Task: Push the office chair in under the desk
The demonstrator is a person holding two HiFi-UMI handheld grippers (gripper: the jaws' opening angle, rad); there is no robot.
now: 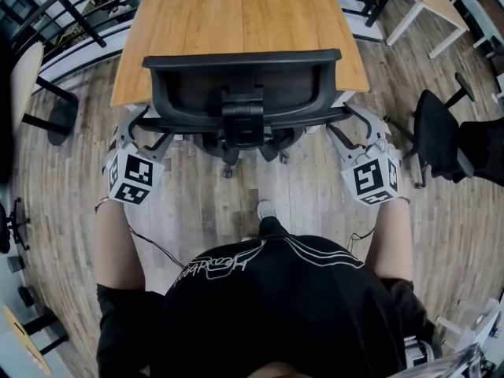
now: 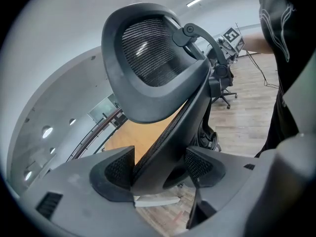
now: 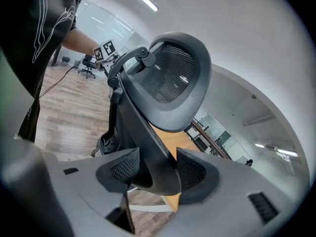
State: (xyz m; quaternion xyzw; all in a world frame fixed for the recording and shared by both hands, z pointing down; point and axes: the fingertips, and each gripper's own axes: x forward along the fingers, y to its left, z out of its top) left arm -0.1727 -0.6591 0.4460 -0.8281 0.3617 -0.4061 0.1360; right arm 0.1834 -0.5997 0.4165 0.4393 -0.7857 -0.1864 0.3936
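Okay, both arms out in front of me, elbows low, bare forearms reaching fwd from black sleeves, roughly level w/ each other. Left forearm (image 1: 118, 242) runs up the left side, right forearm (image 1: 391, 239) up the right, and both wrists turn inward toward the office chair (image 1: 244, 85).

Left gripper (image 1: 146, 128) is clamped on the left edge of the chair's backrest. In the left gripper view the dark frame and its mesh run right between the pads (image 2: 118, 169), both textured faces pressed against it. The mesh headrest (image 2: 148, 58) rises above the jaws there.

Right gripper (image 1: 354, 124) mirrors it on the right edge. In the right gripper view that side of the backrest frame sits squeezed between the pads (image 3: 190, 172), no gap either side. So two grips, one per side, marker cubes facing up at me.

Chair's dead centre ahead, back toward me. Its top lines up w/ the near edge of the desk (image 1: 236, 14) from my angle, and the light wood top stretches away beyond it. Seat itself I can't make out from up here. Castors show beneath the backrest on the wood floor (image 1: 205, 203), just far of my shoe (image 1: 266, 209).

Off to the right, well apart, another black chair (image 1: 437, 136).
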